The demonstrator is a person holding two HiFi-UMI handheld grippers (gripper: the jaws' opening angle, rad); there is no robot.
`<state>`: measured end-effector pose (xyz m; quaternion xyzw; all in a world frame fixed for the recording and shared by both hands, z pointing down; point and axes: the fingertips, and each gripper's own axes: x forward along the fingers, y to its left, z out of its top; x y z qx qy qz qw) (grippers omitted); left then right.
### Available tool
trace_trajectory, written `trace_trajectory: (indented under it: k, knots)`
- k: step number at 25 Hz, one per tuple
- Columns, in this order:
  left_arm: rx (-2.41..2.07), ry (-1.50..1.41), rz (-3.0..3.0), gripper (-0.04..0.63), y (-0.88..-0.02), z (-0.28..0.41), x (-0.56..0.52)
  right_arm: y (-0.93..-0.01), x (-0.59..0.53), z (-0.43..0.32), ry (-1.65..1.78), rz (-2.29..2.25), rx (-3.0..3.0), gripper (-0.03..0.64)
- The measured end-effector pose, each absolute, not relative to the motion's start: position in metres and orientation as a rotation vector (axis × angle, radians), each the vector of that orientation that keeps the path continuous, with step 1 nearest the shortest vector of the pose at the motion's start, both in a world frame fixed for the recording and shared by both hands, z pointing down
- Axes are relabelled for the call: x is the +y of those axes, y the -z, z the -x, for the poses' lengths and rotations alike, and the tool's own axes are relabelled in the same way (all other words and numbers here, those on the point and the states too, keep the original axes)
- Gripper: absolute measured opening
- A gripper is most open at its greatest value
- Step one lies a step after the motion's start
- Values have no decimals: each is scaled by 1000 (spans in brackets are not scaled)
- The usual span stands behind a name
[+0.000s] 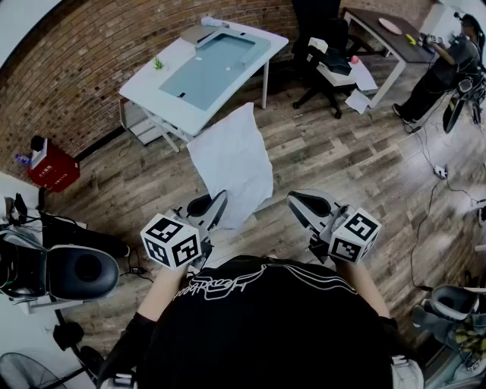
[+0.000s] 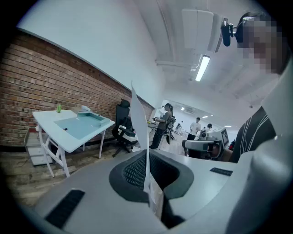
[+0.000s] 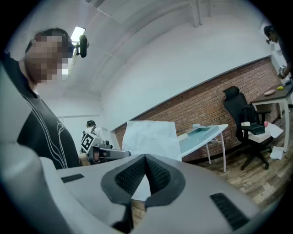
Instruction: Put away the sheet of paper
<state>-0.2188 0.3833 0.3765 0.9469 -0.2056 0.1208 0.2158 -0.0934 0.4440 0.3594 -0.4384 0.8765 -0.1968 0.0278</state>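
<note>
Half done, by the look of it. Grips the sheet of paper (image 1: 231,163) by its lower edge in the left gripper (image 1: 216,207), jaws pressed shut on it; holds it upright in mid-air above the wooden floor (image 1: 342,159), resting on nothing. Carries the right gripper (image 1: 305,203) empty, jaws closed tip to tip, near the sheet but apart. Leaves the putting away itself: no spot reached yet, possibly the white desk (image 1: 144,93) by the brick wall (image 1: 91,45), well apart.

Office workspace: brick wall (image 1: 99,53), white desk (image 1: 143,87), black swivel chair (image 1: 315,23), wood plank floor (image 1: 342,152)
</note>
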Motion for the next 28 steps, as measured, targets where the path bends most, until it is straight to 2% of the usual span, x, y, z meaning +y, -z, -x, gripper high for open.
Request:
trace_trajectory:
  k: [9, 28]
  knots:
    - [-579, -345, -2634, 31, -379, 203, 383, -365, 444, 77, 571, 1376, 2723, 0]
    - [-662, -318, -2582, 31, -384, 142, 389, -385, 455, -4, 644, 1386, 2695, 0]
